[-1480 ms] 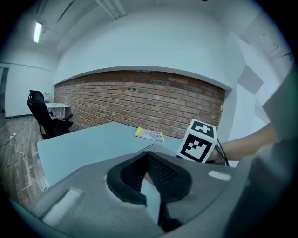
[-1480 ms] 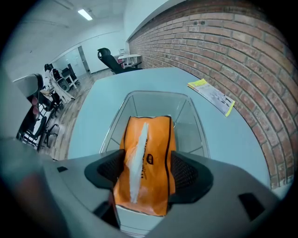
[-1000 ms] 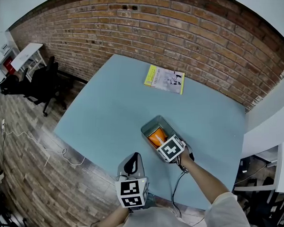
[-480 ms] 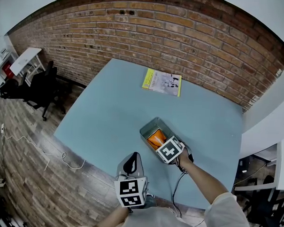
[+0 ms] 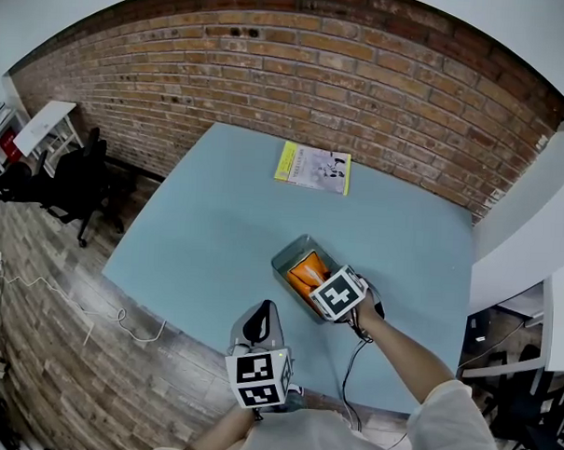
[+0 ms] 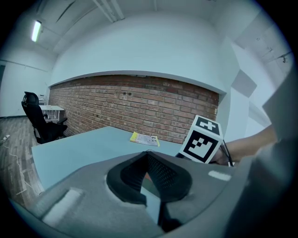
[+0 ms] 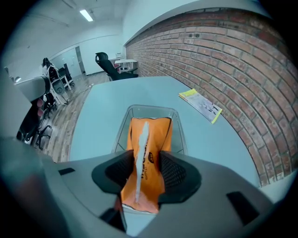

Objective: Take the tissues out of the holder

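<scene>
A pale blue table [image 5: 208, 216] stands in front of a brick wall [image 5: 317, 72], with wood-look flooring and a black office chair [image 5: 79, 178] off to the left. Near the right of the table an orange tissue pack [image 7: 150, 135] lies in a shallow clear holder [image 7: 122, 128], with a white strip of tissue [image 7: 139, 153] along its top. Its far end sits inside the holder's walls, and its near end looks tipped up towards the camera. The right gripper [image 7: 143, 174] points steeply down at that near end. Its jaws have just been closing and now stand about halfway apart, with both pads pressed against the pack's long sides. The pack's long axis runs straight away from this gripper, in line with the holder, so the grip is on the end closest to the person. From here the pack probably needs to be lifted up and drawn back along that axis until its far end clears the rim. The left gripper [image 6: 148, 174] is well apart, lower left by the near table edge, aimed almost level, its jaw tips together and holding nothing. A yellow booklet [image 5: 312, 167] lies at the far side, close to the wall.
</scene>
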{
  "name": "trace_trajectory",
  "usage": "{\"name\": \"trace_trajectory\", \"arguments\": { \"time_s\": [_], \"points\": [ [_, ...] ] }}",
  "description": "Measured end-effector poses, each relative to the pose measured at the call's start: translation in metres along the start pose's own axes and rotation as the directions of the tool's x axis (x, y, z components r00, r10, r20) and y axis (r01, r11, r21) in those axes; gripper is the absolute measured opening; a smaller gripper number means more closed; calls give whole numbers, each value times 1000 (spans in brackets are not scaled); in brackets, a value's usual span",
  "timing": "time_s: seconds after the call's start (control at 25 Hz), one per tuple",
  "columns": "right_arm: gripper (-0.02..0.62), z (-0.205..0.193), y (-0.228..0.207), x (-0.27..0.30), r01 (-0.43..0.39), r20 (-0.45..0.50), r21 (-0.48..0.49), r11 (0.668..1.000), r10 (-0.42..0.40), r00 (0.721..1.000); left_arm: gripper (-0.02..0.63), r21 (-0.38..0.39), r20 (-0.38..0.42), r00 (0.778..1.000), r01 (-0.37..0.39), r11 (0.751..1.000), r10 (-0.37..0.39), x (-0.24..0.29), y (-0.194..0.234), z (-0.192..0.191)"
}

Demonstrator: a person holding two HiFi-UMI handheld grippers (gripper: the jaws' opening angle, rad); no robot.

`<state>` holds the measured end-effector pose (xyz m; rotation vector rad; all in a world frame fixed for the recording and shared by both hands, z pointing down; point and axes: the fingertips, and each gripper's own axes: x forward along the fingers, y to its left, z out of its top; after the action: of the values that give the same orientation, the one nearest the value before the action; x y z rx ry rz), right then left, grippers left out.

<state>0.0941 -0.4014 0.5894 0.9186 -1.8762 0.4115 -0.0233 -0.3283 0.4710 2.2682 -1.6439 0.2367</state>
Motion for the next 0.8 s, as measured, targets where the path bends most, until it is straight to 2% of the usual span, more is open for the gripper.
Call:
{"name": "trace_trajectory", "arguments": {
  "time_s": [0.8],
  "points": [
    [181,21,0,-46,30,47,2,1000,-30,998,-5,-22,24,1000,19,1000,-18,-9,-4,7]
  ]
}}
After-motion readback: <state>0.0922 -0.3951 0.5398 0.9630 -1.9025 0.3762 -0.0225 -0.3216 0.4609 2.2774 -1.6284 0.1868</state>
